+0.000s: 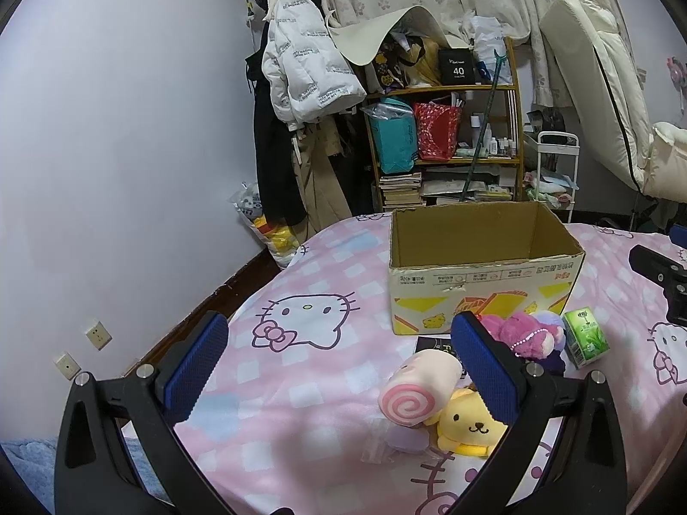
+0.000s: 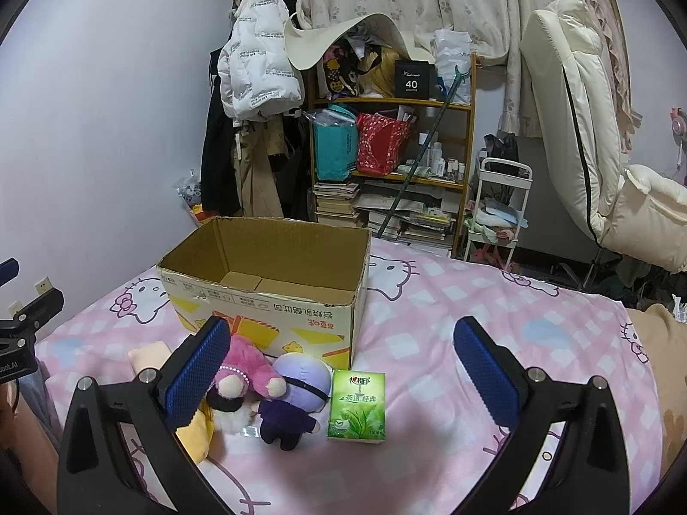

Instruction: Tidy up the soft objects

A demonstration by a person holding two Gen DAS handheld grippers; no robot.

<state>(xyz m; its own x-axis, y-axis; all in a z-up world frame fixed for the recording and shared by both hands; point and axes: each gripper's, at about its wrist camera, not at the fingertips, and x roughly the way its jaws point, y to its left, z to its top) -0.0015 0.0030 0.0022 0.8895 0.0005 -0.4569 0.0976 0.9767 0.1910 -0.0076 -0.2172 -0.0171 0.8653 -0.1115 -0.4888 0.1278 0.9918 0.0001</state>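
An open, empty cardboard box [image 1: 481, 296] [image 2: 266, 300] stands on the pink Hello Kitty bed. In front of it lie a pink swirl roll plush [image 1: 418, 392], a yellow dog plush [image 1: 466, 427], a pink bear plush [image 1: 521, 334] [image 2: 251, 369], a purple doll [image 2: 296, 399] and a green tissue pack [image 1: 585, 337] [image 2: 355, 405]. My left gripper [image 1: 339, 365] is open and empty, hovering left of the toys. My right gripper [image 2: 341, 369] is open and empty above the doll and tissue pack.
The bedspread [image 1: 300, 386] [image 2: 451, 386] fills the foreground. Behind the bed stand a cluttered shelf [image 1: 446, 128], hanging coats [image 1: 296, 68], a white cart [image 2: 498, 214] and a cream chair [image 2: 601, 128]. A wall [image 1: 129, 171] is at the left.
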